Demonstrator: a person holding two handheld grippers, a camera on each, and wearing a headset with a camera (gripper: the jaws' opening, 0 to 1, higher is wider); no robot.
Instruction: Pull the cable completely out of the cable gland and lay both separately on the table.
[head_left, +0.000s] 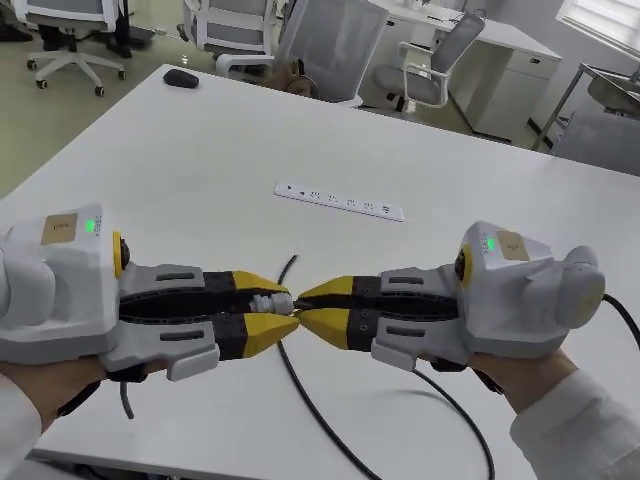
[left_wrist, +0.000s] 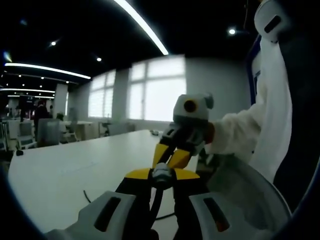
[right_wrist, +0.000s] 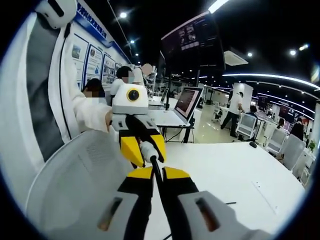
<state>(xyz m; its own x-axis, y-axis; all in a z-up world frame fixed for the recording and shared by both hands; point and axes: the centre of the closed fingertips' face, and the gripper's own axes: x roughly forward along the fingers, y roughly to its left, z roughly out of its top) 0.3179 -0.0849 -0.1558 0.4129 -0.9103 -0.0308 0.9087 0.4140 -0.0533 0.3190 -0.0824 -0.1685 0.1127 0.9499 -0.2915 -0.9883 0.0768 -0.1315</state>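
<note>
Over the white table (head_left: 200, 180) my two grippers meet tip to tip. My left gripper (head_left: 272, 308) is shut on the small grey cable gland (head_left: 270, 301). My right gripper (head_left: 308, 308) is shut on the black cable (head_left: 305, 395) right beside the gland. Part of the cable curves up behind the tips, and the rest trails down across the table toward me. In the left gripper view the gland (left_wrist: 162, 173) sits between my yellow jaws, with the right gripper (left_wrist: 172, 152) facing it. In the right gripper view the cable (right_wrist: 156, 167) runs from my jaws into the gland (right_wrist: 147, 150).
A white power strip (head_left: 340, 201) lies on the table beyond the grippers. A dark mouse (head_left: 181, 78) sits at the far left corner. Office chairs (head_left: 440, 60) and desks stand past the far edge. A grey chair back (right_wrist: 70, 180) is close on my side.
</note>
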